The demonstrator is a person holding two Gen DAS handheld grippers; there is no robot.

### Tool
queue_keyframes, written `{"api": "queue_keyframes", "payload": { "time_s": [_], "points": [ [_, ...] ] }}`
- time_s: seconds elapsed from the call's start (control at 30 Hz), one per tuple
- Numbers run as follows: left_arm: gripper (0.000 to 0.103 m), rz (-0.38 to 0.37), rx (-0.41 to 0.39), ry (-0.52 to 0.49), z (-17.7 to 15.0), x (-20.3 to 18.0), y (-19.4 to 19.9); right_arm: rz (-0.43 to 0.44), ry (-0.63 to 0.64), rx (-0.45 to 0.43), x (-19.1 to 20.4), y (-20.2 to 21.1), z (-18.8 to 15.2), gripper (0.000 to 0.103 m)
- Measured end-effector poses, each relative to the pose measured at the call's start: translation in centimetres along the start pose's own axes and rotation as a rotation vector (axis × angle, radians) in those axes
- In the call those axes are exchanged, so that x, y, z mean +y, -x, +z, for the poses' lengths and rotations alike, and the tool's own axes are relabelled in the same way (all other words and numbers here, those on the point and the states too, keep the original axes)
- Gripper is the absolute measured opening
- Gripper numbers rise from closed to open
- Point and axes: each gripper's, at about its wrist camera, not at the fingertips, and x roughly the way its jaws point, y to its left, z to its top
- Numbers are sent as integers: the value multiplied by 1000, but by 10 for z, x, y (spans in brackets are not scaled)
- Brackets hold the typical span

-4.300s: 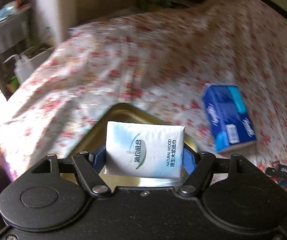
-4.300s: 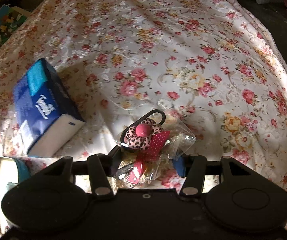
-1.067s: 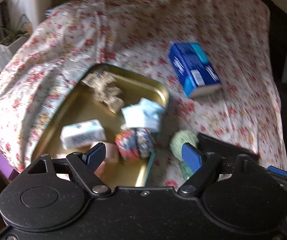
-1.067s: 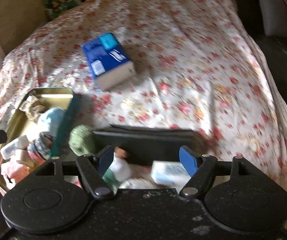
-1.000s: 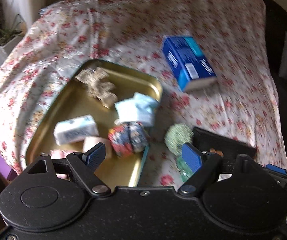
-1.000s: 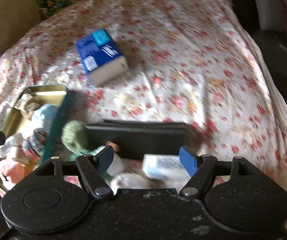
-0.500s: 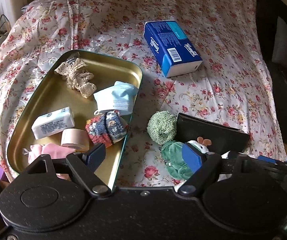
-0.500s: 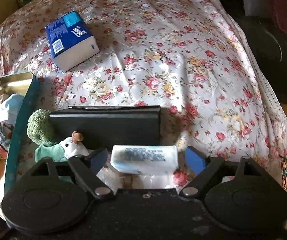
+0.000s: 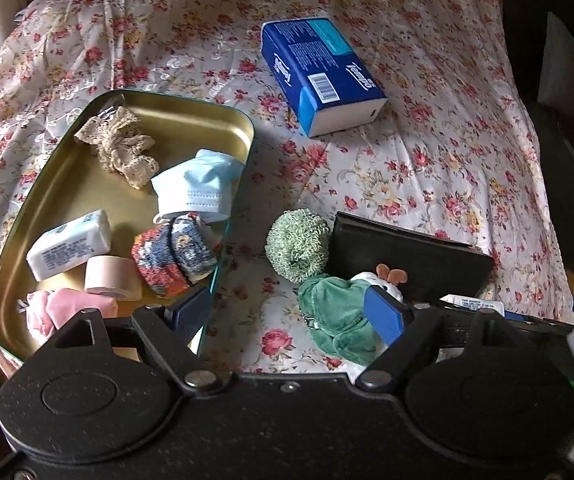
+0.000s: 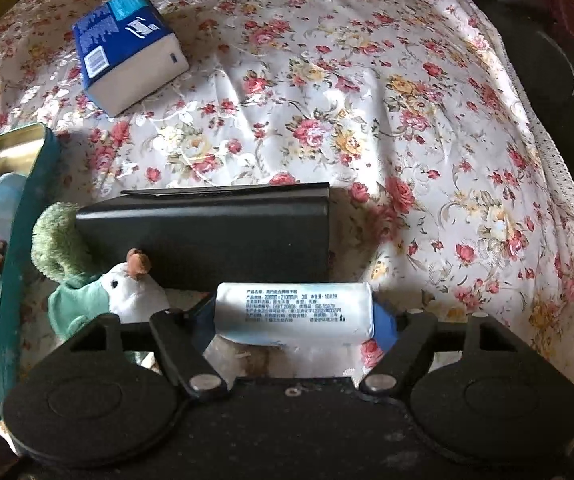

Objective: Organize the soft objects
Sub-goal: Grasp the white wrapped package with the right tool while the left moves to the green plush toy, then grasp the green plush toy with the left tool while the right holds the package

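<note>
1. A bed (image 9: 427,160) under a floral cover was seen carrying everything; a blue tissue box (image 9: 321,74) was lying well apart from the rest.
2. A gold tin tray (image 9: 191,110) was seen on the bed's left part, already loaded with a face mask (image 9: 197,188), a lace piece (image 9: 121,146), a knitted sock ball (image 9: 175,254), a tape roll (image 9: 111,278), a white tissue pack (image 9: 69,244) and a pink cloth (image 9: 61,310).
3. A black wallet (image 10: 207,232) was seen between a green pompom (image 9: 297,244) and the open cover, with a plush duck (image 10: 127,284) just beside it.
4. The right hand-held gripper (image 10: 295,320) was seen clamped on a small tissue packet (image 10: 293,310), held low in front of the wallet.
5. The left hand-held gripper (image 9: 287,316) was seen apart and empty, over the tray's near right rim.
6. Step judged: packet picked, transfer to tray pending. A carry leftward over the rim and a release on bare tray floor were judged needed.
</note>
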Motion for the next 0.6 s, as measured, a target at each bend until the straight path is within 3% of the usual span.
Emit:
{"api": "queue_keyframes", "payload": {
  "time_s": [0.1,0.37,0.5,0.6],
  "points": [
    [80,0,11,-3,1,-3,-5,39,-2,-17,-1,13,0,74],
    [80,6,37,-27,-2,-15,-19,103,-54,-227,-15,73,15,74],
    [80,-6,49,-38,-4,-23,-27,89,-61,-312,-16,76,36,75],
    [81,-8,49,-47,-5,-29,-32,113,-79,-329,-14,67,54,75]
  ]
}}
